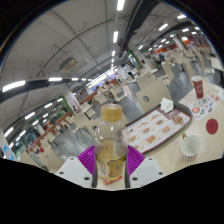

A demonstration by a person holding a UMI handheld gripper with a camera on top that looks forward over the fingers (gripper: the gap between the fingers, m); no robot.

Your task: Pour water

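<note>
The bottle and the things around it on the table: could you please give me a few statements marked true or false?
1. The bottle stands upright between the fingers. True.
2. The bottle has a red cap. False: its cap is white.
3. A white cup stands beyond the fingers, apart from the bottle. True.
4. The bottle lies on its side on the tray. False: it is upright, nearer than the tray.

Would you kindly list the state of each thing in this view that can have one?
Bottle: upright, part full of yellowish liquid, between the tongs' fingers.
Tongs: shut on the bottle, a purple pad at each side.
White cup: upright on the table, contents hidden.
Red cup: upright, far off.
</note>
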